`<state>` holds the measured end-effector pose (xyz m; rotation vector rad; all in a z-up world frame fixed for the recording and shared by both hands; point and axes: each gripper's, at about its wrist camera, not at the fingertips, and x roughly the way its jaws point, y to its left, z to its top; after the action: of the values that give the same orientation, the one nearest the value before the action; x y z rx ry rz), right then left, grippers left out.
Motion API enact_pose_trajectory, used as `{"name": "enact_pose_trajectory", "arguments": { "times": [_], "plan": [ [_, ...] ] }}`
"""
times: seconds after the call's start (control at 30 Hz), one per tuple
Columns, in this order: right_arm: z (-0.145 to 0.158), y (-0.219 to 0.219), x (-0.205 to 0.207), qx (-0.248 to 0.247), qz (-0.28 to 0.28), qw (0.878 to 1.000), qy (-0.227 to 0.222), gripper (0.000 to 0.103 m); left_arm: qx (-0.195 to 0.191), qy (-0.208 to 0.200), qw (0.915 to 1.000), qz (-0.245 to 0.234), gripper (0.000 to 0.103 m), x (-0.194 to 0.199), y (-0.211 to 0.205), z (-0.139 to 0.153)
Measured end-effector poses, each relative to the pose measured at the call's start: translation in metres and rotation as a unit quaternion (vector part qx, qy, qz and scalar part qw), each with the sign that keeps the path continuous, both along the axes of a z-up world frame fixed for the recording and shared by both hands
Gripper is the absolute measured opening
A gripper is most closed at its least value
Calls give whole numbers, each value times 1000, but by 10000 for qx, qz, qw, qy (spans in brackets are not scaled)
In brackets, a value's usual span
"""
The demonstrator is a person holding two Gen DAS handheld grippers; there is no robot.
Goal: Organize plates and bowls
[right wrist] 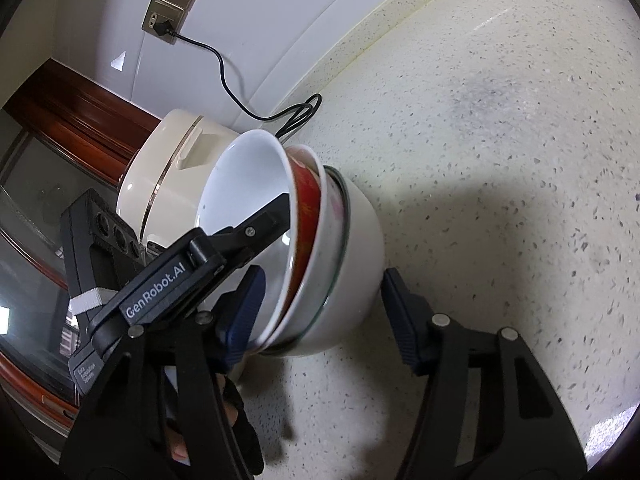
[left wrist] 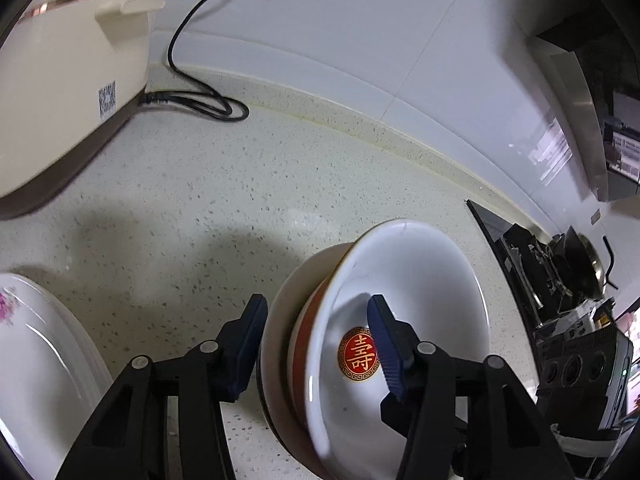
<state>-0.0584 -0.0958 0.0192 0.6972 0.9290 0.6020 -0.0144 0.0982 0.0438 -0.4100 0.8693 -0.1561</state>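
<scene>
A stack of nested bowls stands on the speckled counter. The top white bowl (left wrist: 412,280) has a red and gold emblem inside and a red outer band; it also shows in the right wrist view (right wrist: 248,176). My left gripper (left wrist: 318,344) is open, with one finger inside the top bowl and one outside the stack's rim. My right gripper (right wrist: 320,312) is open, its jaws on either side of the bottom white bowl (right wrist: 356,240). A white plate with pink flowers (left wrist: 32,344) lies at the lower left.
A cream rice cooker (left wrist: 68,60) stands at the left, its black cord (left wrist: 192,96) looped on the counter and plugged into a wall socket (right wrist: 162,26). A black stove with a wok (left wrist: 576,264) is at the right. White tiled wall runs behind.
</scene>
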Motion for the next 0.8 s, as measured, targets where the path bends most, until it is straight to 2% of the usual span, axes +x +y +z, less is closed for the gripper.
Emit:
{"name": "enact_pose_trajectory", "arguments": {
  "times": [0.07,0.13,0.17,0.2,0.23,0.43,0.67,0.8],
  "plan": [
    [0,1,0,-28,20,10000,3,64,-44,146,9999,66,79,2,5,-6],
    [0,2,0,-46,30,10000,-7,65,-167,100,9998,59,79,1,5,-9],
    [0,2,0,-48,42,10000,-10,65,-217,91,9997,37,74,1,5,-8],
    [0,2,0,-43,55,10000,-20,65,-316,64,9995,-24,60,0,4,-7],
    [0,1,-1,-39,46,10000,-31,65,-337,43,9994,-43,59,-2,3,-5],
    [-1,-3,-3,43,29,10000,1,60,-187,-36,9998,59,53,-17,-3,3],
    [9,-8,-16,211,94,9988,-433,60,-90,-290,9995,133,53,-33,-4,22],
    [11,-8,-21,286,106,9985,-465,60,-13,-344,9992,190,53,-43,-5,27]
  ]
}}
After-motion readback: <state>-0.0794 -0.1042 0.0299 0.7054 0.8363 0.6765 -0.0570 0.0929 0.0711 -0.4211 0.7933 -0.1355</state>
